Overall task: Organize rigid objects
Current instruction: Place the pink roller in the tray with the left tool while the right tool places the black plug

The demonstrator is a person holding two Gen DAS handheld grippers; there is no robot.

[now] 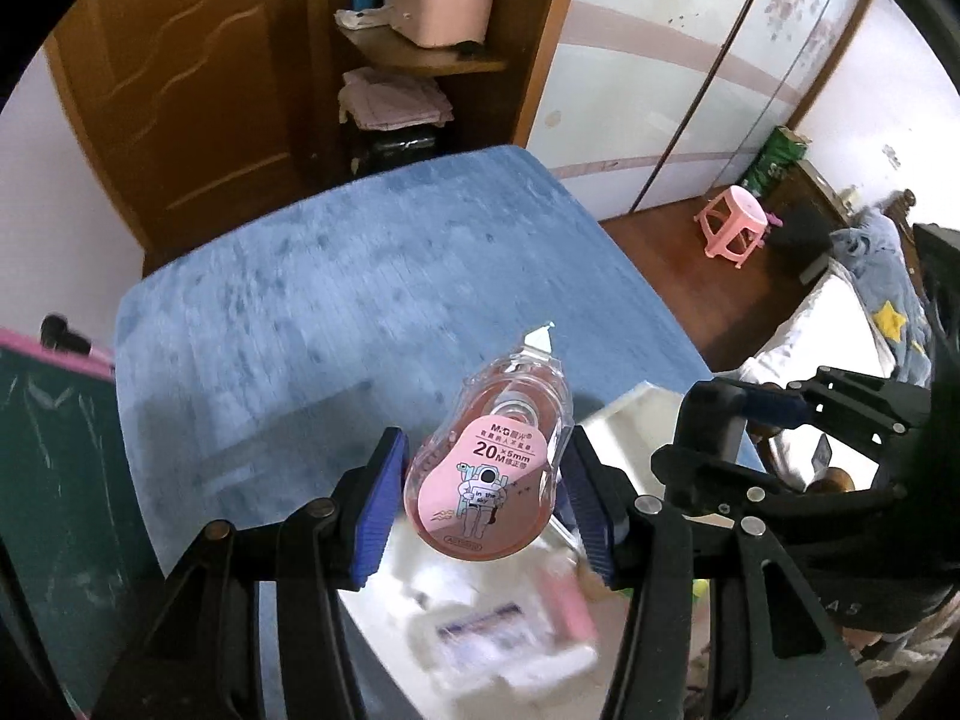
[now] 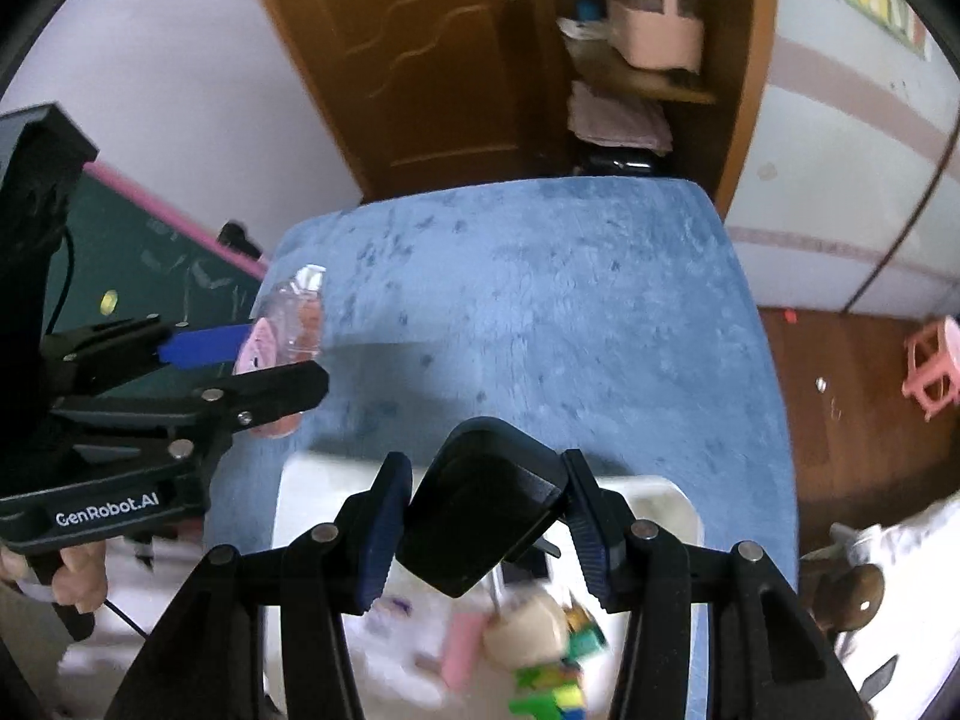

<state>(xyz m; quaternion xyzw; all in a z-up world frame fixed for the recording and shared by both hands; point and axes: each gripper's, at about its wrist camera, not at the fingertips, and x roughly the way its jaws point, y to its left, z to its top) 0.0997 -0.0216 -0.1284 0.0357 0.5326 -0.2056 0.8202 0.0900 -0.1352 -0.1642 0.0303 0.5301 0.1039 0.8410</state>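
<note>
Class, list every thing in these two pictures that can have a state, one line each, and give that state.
Left claw: shut on the correction tape.
Correction tape: held above the blue table, tip pointing away.
Right claw: shut on the black block.
Black block: held tilted above the white bin.
White bin: on the table, holding mixed items.
Brown door: closed.
Blue table: covered in blue cloth.
</note>
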